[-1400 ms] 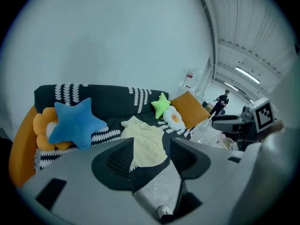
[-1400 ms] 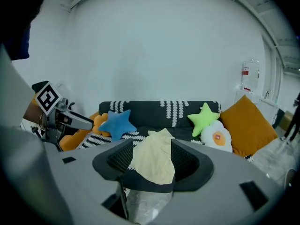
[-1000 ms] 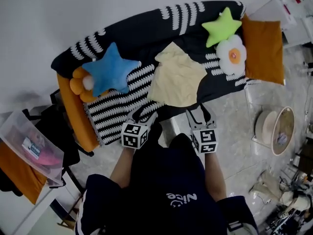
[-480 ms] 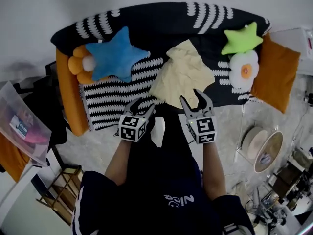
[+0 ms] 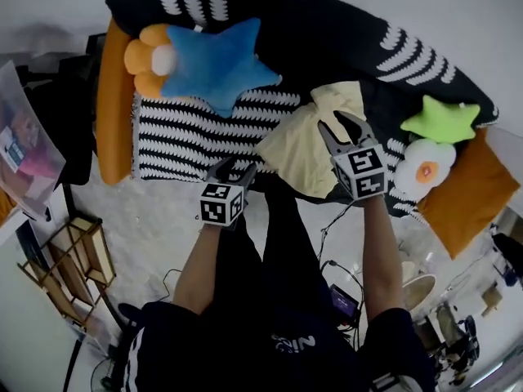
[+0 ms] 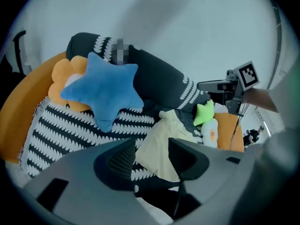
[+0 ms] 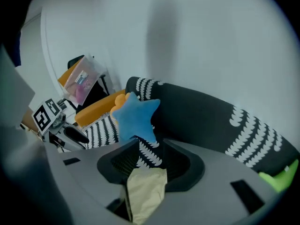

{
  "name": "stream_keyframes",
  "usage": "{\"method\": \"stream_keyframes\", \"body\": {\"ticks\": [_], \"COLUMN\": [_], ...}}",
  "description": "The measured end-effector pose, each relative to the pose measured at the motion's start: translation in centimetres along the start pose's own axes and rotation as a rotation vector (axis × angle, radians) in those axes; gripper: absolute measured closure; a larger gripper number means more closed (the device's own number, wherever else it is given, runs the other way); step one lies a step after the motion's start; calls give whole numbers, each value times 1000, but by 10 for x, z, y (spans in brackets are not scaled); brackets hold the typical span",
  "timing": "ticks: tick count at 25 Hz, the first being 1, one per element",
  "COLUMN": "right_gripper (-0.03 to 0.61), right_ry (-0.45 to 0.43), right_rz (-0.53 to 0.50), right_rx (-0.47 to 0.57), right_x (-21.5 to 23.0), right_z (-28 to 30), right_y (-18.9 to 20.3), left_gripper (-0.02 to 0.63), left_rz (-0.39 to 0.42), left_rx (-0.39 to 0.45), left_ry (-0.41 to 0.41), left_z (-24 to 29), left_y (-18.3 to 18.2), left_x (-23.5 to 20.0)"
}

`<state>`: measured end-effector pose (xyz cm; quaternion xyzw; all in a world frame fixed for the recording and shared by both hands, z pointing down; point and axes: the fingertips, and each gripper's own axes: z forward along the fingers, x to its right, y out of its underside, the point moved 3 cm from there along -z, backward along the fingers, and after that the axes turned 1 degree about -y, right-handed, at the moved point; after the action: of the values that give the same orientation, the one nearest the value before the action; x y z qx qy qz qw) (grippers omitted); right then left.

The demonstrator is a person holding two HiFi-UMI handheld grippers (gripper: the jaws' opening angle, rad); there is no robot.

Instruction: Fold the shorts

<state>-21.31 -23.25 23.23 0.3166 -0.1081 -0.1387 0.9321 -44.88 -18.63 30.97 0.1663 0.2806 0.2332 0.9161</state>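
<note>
The shorts (image 5: 298,141) look light and limp, best pinched at an edge: the right gripper (image 5: 337,125), jaws closing, straddles the cloth unclamped, while the left gripper (image 5: 234,167), also narrowing, holds nothing.

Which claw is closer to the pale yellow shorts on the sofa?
Right. The right claw is over the shorts, and its jaws have just been closing with the cloth between them. The left claw hangs apart, to their left in the head view, its jaws also just closing on nothing.
</note>
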Motion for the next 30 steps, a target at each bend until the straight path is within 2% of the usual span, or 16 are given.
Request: {"method": "stream_keyframes", "body": {"ticks": [5,8,11,14,17,19,24,27,29,30], "right_gripper": [426,482,465,443,439,410,408,408,414,442], "right_ry": [-124,-238,-361,-431,-443,-432,-402,-405,-391,-374], "right_rz": [-65,-111,-182,-219,-256,-283,-236,-218,-220,-220], "right_rx": [-123,-237,-428,-650,-833,-918,-989,-1035,-1053,-1053], "right_x": [32,37,35,40,47,52,64,62,62,64], "right_z": [86,132,175,212,232,238,248,247,249,251], "right_y": [-4,7,34,69,100,116,141,157,165,170], "left_gripper": [408,414,414,414,414,414,402,458,472,479], "left_rz": [-132,-230,-348,-480,-573,-619,-720,-779,-779,-769], "left_rx": [-42,-66,-113,-144,-176,-195,-218,-199,-200,-205], "left_ry": [-39,-37,-21,27,61,60,7,-19,-34,-44], "left_z": [41,64,86,111,133,145,169,178,183,184], "left_y": [15,31,54,73,88,97,121,128,129,130], "left_x": [-39,-53,-61,-65,-63,-64,-73,-79,-81,-81]}}
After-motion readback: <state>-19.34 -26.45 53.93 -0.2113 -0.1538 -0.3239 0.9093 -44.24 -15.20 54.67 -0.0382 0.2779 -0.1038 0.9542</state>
